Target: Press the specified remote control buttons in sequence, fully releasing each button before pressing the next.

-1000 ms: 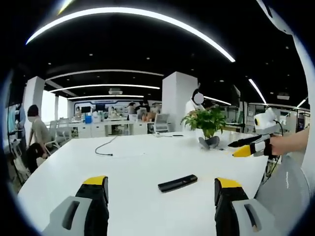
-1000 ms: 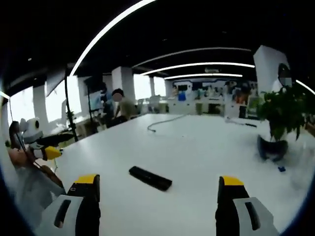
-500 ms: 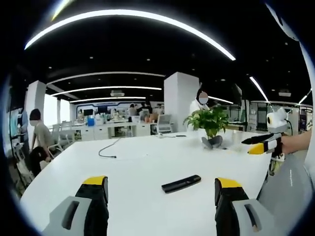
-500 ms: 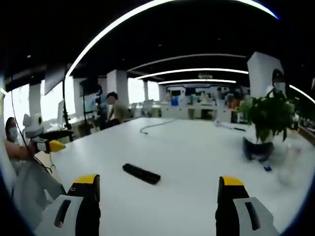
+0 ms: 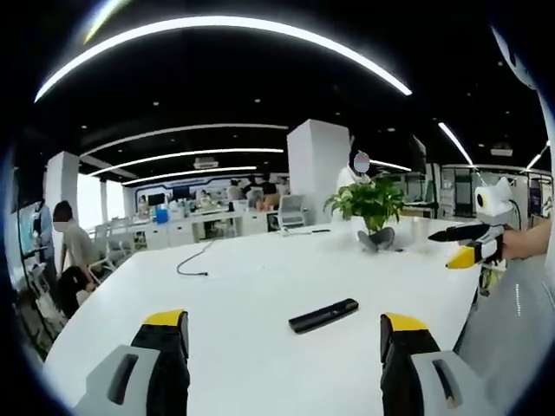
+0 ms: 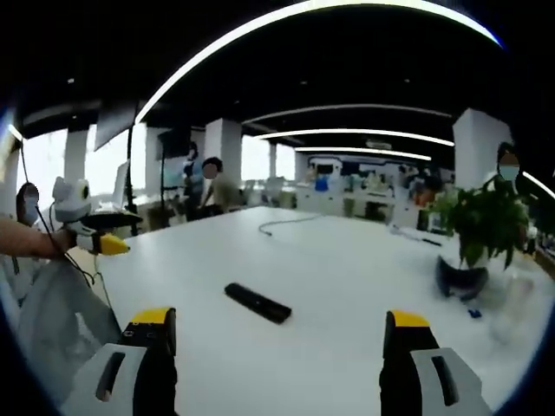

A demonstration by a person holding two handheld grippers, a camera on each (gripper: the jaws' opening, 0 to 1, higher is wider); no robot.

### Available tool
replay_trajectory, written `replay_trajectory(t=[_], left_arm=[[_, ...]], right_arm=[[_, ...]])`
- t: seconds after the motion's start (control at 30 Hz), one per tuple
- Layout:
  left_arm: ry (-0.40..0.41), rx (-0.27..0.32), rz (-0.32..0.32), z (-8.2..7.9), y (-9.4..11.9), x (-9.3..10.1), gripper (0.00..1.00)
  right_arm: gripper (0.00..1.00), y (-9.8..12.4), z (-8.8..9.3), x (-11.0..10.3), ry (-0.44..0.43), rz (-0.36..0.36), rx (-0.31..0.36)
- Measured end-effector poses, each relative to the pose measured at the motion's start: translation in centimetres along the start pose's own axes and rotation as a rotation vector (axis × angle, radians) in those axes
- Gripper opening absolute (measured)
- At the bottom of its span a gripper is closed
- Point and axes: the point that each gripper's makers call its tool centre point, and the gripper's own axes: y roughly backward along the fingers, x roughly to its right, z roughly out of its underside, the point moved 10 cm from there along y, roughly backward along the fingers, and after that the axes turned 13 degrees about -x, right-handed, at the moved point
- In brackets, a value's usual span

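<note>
A black remote control (image 5: 323, 315) lies flat on the white table (image 5: 243, 286), a short way beyond my left gripper (image 5: 282, 334), whose yellow-tipped jaws stand wide apart with nothing between them. The same remote (image 6: 257, 302) lies ahead of my right gripper (image 6: 277, 328), which is open and empty too. Both grippers hover over the table's near edge, apart from the remote. The right gripper (image 5: 464, 247) shows at the right edge of the left gripper view, held by a hand. The left gripper (image 6: 95, 238) shows at the left of the right gripper view.
A potted green plant (image 5: 375, 208) stands on the table beyond the remote, the same plant (image 6: 486, 238) at the right in the right gripper view. A dark cable (image 5: 195, 260) lies further back. People sit at desks in the office behind, with a white pillar (image 5: 316, 173).
Both views have shifted slightly as the hands moved. The remote has not moved on the table. Both grippers stay open.
</note>
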Motion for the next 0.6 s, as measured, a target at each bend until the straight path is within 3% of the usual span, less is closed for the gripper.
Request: replay_trajectory(t=[0.27, 0.43, 0.6], left_arm=[[0.066, 0.011, 0.008, 0.4, 0.2, -1.0, 0.94], [0.122, 0.001, 0.005, 0.8, 0.1, -1.6, 0.94], [0.142, 0.02, 0.002, 1.0, 0.3, -2.3, 0.94]], right_arm=[[0.99, -0.3, 0.2, -0.1, 0.021, 0.003, -0.029], [0.99, -0.8, 0.6, -0.2, 0.033, 0.018, -0.091], [0.99, -0.6, 0.5, -0.4, 0.029, -0.002, -0.069]])
